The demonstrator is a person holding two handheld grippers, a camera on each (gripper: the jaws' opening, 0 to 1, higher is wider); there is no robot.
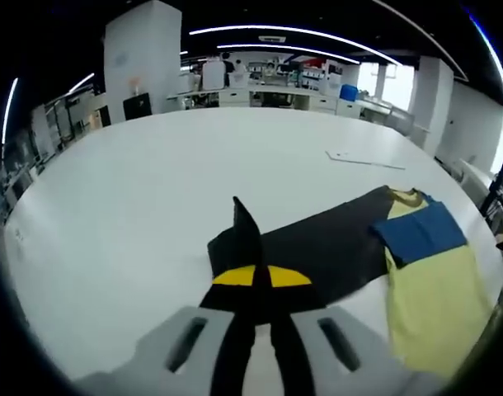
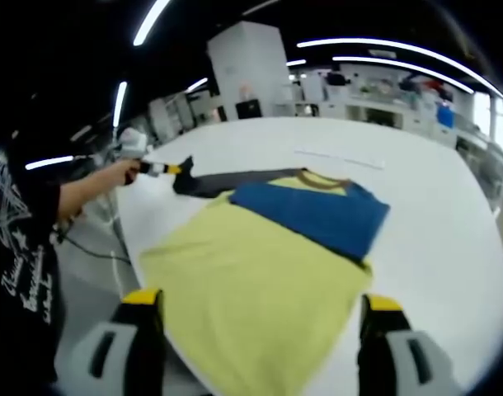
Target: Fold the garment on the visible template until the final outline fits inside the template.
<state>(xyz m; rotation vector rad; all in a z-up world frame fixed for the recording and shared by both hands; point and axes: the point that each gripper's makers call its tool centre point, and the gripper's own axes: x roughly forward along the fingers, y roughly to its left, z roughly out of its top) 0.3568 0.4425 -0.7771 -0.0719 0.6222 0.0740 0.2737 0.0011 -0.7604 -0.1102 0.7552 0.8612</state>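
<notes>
A yellow T-shirt [image 1: 437, 305] [image 2: 251, 289] with a brown collar lies flat near the table edge, its blue sleeve [image 1: 416, 231] [image 2: 309, 210] folded over the chest. A black sheet [image 1: 317, 247] [image 2: 235, 181] lies partly under the shirt's collar end. My left gripper [image 1: 256, 276] [image 2: 165, 169] is shut on a corner of this sheet, and the pinched corner [image 1: 242, 227] stands up off the table. My right gripper [image 2: 264, 326] is open above the shirt's hem end, jaws wide apart with nothing between them.
The large white table [image 1: 136, 214] [image 2: 433, 239] stretches far beyond the shirt. A thin white strip [image 1: 363, 159] [image 2: 338, 157] lies on it past the collar. A person's arm [image 2: 86, 194] holds the left gripper at the table's edge. Desks and shelves stand in the background.
</notes>
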